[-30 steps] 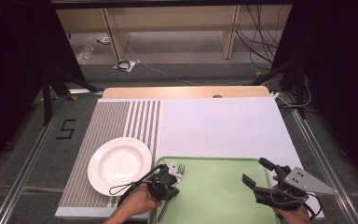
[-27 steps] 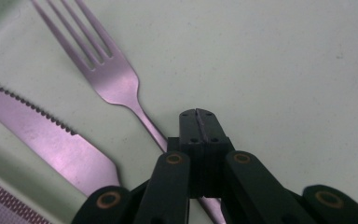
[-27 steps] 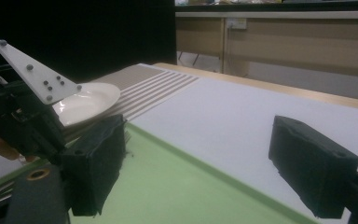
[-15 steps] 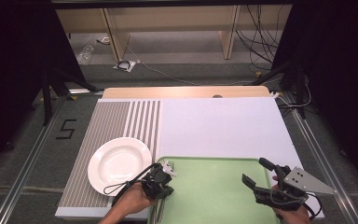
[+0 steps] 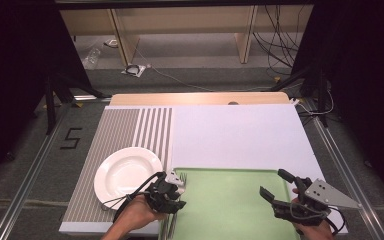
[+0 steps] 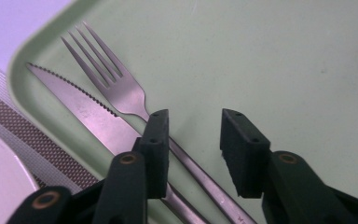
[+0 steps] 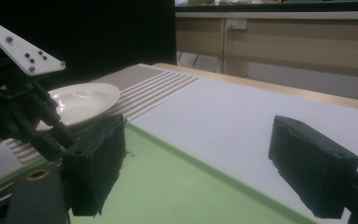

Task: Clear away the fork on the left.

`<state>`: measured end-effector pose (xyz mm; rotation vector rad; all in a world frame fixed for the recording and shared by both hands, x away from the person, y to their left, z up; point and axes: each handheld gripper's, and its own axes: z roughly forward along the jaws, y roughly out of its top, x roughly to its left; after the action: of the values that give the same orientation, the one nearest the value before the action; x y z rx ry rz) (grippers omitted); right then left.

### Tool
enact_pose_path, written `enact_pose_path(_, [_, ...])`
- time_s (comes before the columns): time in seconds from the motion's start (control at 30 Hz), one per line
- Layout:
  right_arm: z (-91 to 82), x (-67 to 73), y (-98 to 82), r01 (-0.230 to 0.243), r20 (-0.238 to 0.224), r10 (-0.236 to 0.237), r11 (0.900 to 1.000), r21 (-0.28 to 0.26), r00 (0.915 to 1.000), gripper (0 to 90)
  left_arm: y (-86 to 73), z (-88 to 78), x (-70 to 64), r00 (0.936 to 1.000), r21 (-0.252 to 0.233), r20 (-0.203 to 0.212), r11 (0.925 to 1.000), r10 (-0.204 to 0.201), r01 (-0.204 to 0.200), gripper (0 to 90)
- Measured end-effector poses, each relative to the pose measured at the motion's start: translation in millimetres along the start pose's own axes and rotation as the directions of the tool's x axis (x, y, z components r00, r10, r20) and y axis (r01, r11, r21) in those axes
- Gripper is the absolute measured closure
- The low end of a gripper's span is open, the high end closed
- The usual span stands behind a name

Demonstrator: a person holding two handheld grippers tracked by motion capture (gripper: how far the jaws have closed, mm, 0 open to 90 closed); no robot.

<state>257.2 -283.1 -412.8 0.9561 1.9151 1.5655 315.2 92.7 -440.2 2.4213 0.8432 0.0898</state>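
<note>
Left gripper point(image 6: 193, 135) over the left end of the pale green plastic tray point(image 6: 279, 60), jaws just parted and gripping nothing — steel fork point(image 6: 121, 88) and serrated steel knife point(image 6: 81, 107) flat beneath. Best lifted straight up, clear of the fork's handle. Right gripper point(image 7: 205, 163) wide open, empty, low over the tray.
</note>
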Motion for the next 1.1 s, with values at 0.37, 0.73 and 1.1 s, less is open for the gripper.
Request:
enact_pose_path(0.37, [-0.2,-0.1,0.2,0.0,0.003,0.0,1.0,0.005,1.0,19.7,-7.3,-23.1,7.3,0.9957,-0.105,-0.029,0.9909,-0.088,0.085,33.7])
enact_pose_path(0.73, [-0.2,-0.2,0.1,0.0,0.003,0.0,1.0,0.002,1.0,19.7,-17.3,-41.2,15.4,0.9854,-0.192,-0.032,0.9686,-0.167,0.158,23.5])
enact_pose_path(1.1, [-0.1,-0.4,0.0,0.0,0.002,0.0,1.0,0.002,1.0,19.6,-23.6,-56.4,18.4,0.978,-0.265,-0.019,0.9441,-0.208,0.195,20.5])
